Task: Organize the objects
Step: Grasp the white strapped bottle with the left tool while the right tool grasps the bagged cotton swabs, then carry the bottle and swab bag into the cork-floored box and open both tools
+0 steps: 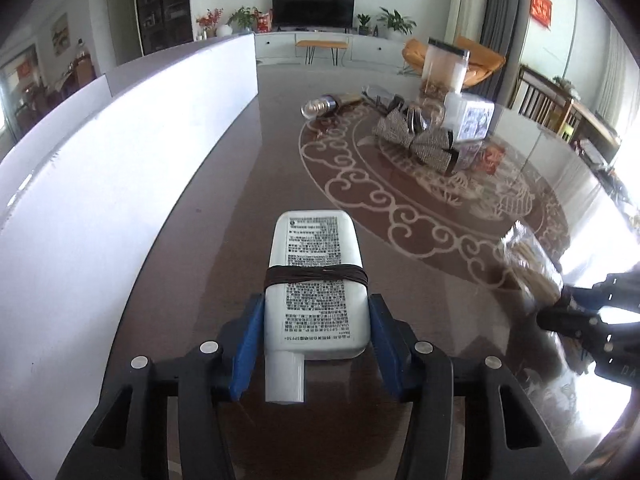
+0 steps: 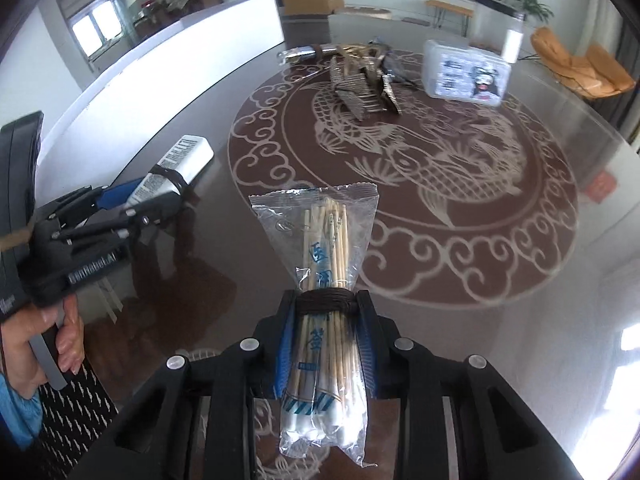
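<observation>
So the white tube (image 1: 316, 284) with a dark band (image 1: 316, 276) wrapped round its middle is clamped between the blue pads of the left gripper (image 1: 316, 320), cap end pointed back toward the camera and the flat printed end sticking out past the jaws. It's held over the dark glossy tabletop (image 1: 240, 200), and from these views it can't be told whether the far end is touching the surface.

Over on the other side, a clear packet of cotton swabs (image 2: 326, 308) is pinched in the right gripper (image 2: 326, 320), jaws closed tight on it right where another dark band (image 2: 326, 300) is wound around it. The sealed top of the packet fans out ahead of the jaws, and the white cotton tips hang back behind them.

The two grippers are seen side by side, near each other but apart. A hand (image 2: 44, 340) is visible wrapped on the left gripper's handle.

Well ahead of both sets of jaws, across the swirly fish pattern on the tabletop, a little cluster is left: a woven bow-shaped piece (image 1: 416, 136), a clear plastic box (image 2: 466, 74) with a printed label, a tall clear container (image 1: 444, 66), and a silvery item (image 1: 320, 106) lying on its side. A white panel (image 1: 120, 160) runs along the tabletop's edge, off to the left of the left jaws.
</observation>
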Motion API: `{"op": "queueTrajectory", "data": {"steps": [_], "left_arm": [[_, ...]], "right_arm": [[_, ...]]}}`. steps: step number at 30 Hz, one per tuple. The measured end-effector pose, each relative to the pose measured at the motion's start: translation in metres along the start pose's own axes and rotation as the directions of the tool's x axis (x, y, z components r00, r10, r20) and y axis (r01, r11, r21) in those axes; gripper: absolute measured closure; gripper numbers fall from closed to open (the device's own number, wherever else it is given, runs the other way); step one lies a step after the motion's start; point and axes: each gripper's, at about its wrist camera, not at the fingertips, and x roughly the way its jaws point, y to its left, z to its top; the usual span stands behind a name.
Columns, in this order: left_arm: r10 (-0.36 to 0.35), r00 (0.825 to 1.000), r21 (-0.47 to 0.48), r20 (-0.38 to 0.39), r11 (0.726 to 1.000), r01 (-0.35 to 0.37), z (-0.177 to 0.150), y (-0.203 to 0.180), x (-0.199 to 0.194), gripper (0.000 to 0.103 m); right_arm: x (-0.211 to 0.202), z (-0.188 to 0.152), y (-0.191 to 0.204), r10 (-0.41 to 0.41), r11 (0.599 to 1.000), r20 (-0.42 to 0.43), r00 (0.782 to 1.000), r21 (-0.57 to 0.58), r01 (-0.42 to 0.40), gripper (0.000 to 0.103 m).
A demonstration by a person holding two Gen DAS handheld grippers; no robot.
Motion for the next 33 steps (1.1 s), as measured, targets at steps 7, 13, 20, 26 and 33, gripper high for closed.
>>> {"op": "queueTrajectory", "data": {"steps": [7,13,20,26,33], "left_arm": [[-0.061,0.990,-0.053,0.131,0.996,0.068,0.000,0.012,-0.035,0.052],[-0.075,0.981,-0.081,0.176,0.993,0.090,0.000,0.018,-0.049,0.054],[-0.088,0.957,-0.075,0.278,0.991,0.113,-0.002,0.019,-0.078,0.054],[-0.081,0.924,-0.124,0.373,0.983,0.136,-0.001,0.041,-0.131,0.054],[-0.008,0.913,-0.263,0.409,0.957,0.126,0.030,0.131,-0.188,0.054]], "right_arm": [[-0.021,-0.012,-0.015,0.034,0.995,0.047,0.998,0.096,-0.038,0.074],[-0.021,-0.009,-0.008,0.045,0.994,0.054,0.998,0.094,-0.050,0.074],[-0.041,0.000,0.010,0.060,0.996,0.115,0.992,0.059,-0.067,0.074],[-0.056,0.017,0.022,0.082,0.995,0.157,0.984,0.039,-0.089,0.074],[-0.092,0.095,0.109,0.267,0.963,0.273,0.924,-0.103,-0.248,0.074]]}}
